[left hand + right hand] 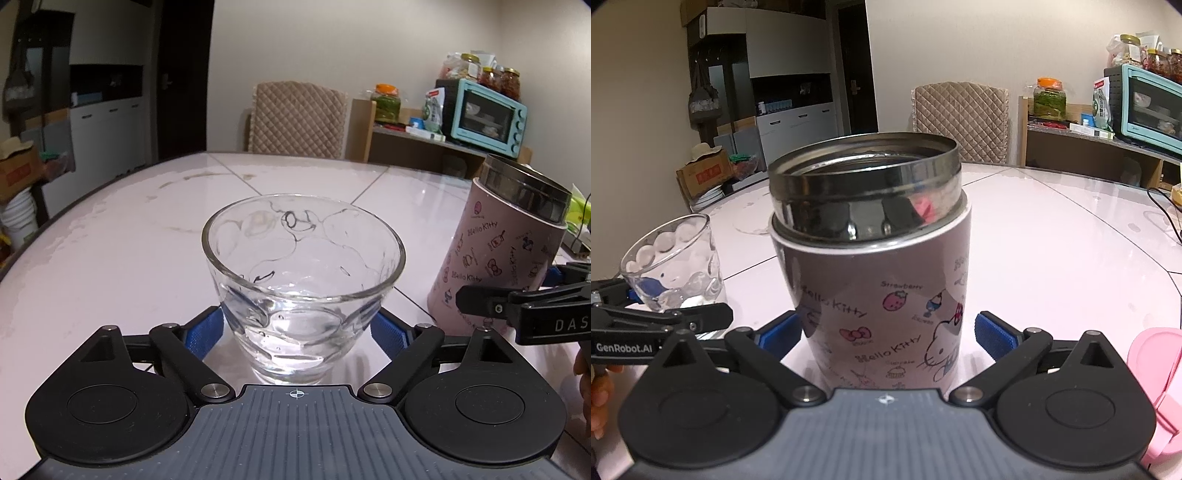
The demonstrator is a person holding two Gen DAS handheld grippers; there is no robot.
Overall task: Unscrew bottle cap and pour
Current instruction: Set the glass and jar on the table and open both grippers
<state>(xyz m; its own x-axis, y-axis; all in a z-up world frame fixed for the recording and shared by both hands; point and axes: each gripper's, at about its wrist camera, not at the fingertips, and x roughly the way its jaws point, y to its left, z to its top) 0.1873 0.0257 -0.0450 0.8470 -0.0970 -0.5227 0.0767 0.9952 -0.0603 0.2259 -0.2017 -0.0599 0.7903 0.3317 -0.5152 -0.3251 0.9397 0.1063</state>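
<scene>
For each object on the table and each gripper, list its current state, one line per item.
glass cup: upright on the table, a little clear liquid at the bottom, between the left gripper's fingers.
Hello Kitty bottle: upright, cap off, mouth open.
pink cap: off the bottle, lying on the table beside it.
left gripper: open, pads close to the glass; contact unclear.
right gripper: open, pads clear of the bottle on one side at least.

The glass cup (303,284) and the open pink flask (871,266) stand near each other toward the table's (110,240) near edge, a bare strip between them. The pink cap (1160,387) lies just right of the flask. Beyond them, the tabletop runs bare to the far edge.
</scene>
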